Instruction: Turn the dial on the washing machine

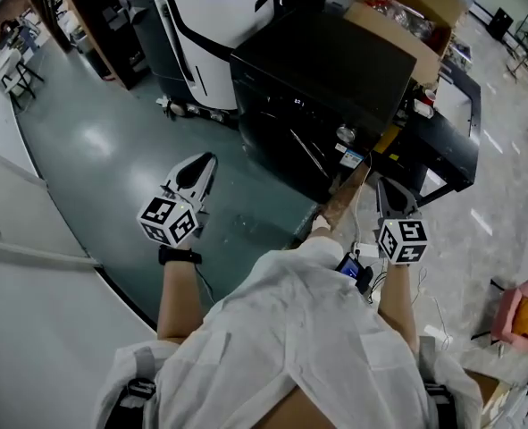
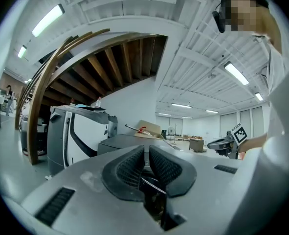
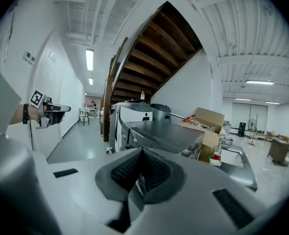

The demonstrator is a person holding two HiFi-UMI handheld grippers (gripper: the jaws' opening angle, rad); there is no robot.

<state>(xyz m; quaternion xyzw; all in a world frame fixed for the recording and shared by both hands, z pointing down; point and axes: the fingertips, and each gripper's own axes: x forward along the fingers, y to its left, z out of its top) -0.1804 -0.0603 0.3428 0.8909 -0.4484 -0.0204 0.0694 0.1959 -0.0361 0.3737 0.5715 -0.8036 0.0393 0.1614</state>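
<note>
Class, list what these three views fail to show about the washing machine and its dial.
- The dial, its markings and setting: head view, too small and dark.
- Most of the washing machine, dial included: left gripper view, behind the left gripper itself.
- Machine's lower front: right gripper view, covered by the right gripper; dial not discernible.
</note>
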